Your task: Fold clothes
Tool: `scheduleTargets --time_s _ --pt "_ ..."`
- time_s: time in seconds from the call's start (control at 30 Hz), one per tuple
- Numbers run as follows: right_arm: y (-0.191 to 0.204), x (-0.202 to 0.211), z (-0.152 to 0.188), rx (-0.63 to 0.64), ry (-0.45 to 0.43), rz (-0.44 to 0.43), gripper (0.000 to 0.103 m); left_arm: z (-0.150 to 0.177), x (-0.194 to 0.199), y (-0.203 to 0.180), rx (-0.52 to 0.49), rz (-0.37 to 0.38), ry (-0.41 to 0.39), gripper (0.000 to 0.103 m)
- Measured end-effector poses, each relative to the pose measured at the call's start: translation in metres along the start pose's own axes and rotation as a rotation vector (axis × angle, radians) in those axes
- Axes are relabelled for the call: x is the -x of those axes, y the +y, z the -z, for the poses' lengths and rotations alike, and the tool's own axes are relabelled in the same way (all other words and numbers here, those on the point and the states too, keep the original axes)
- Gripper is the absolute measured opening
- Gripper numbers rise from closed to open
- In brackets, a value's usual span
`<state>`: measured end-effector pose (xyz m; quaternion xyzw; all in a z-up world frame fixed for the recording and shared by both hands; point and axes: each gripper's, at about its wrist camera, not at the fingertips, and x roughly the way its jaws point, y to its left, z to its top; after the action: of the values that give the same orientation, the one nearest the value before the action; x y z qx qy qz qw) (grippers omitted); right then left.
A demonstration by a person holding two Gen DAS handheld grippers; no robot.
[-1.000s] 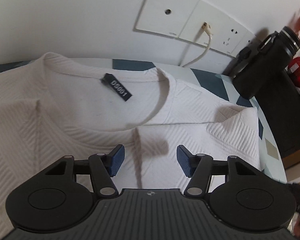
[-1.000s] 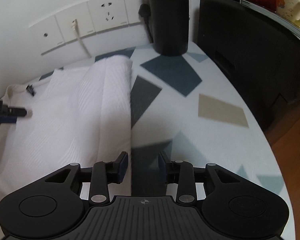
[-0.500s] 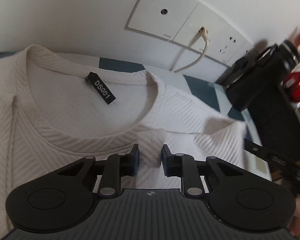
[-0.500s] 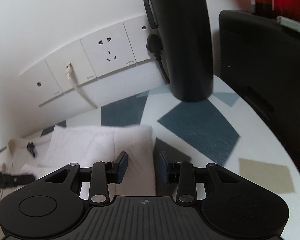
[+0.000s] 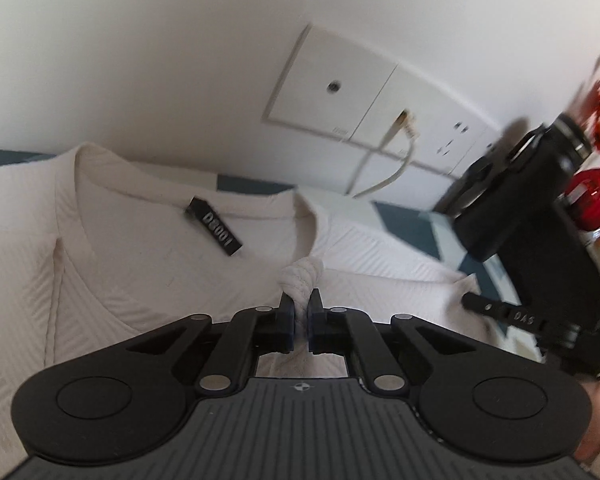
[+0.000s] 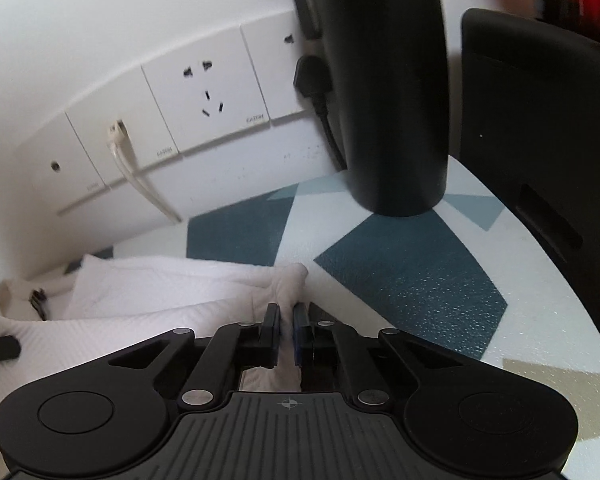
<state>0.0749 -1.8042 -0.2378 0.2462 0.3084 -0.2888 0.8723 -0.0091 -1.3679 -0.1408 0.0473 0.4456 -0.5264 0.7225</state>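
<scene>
A cream ribbed sweater (image 5: pixel 120 280) lies on the patterned worktop (image 6: pixel 420 280), its collar toward the wall sockets (image 6: pixel 204 92); its black neck label (image 5: pixel 214 232) reads "DS001", blurred. The left gripper (image 5: pixel 299 312) pinches a bunch of fabric just below the collar; the right gripper (image 6: pixel 286 320) pinches a fold at the sweater's edge nearest the black bottle (image 6: pixel 384 88).

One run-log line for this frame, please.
stage: grasp for fold | left gripper: shut on white sweater below collar | right gripper: shut on sweater edge | black bottle nearby
</scene>
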Motion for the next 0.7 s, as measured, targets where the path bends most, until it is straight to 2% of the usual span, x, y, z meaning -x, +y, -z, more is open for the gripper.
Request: scheduleTargets --time_s 0.2,0.37,0.53,0.7 --pt "0.003 -0.004 0.001 0.044 -0.013 0.013 0.006 0.006 -0.013 0.01 0.0 -0.037 0.029 0.006" --pt "0.001 0.0 0.002 0.022 -0.024 0.02 0.006 0.006 -0.015 0.009 -0.007 -0.046 0.034 0.007" --pt "0.001 0.015 0.001 0.014 -0.077 0.011 0.005 0.001 -0.003 0.002 -0.003 0.001 0.008 0.007" --pt "-0.005 0.004 0.003 0.003 -0.043 0.022 0.006 0.002 -0.015 0.005 -0.005 -0.005 0.042 0.007"
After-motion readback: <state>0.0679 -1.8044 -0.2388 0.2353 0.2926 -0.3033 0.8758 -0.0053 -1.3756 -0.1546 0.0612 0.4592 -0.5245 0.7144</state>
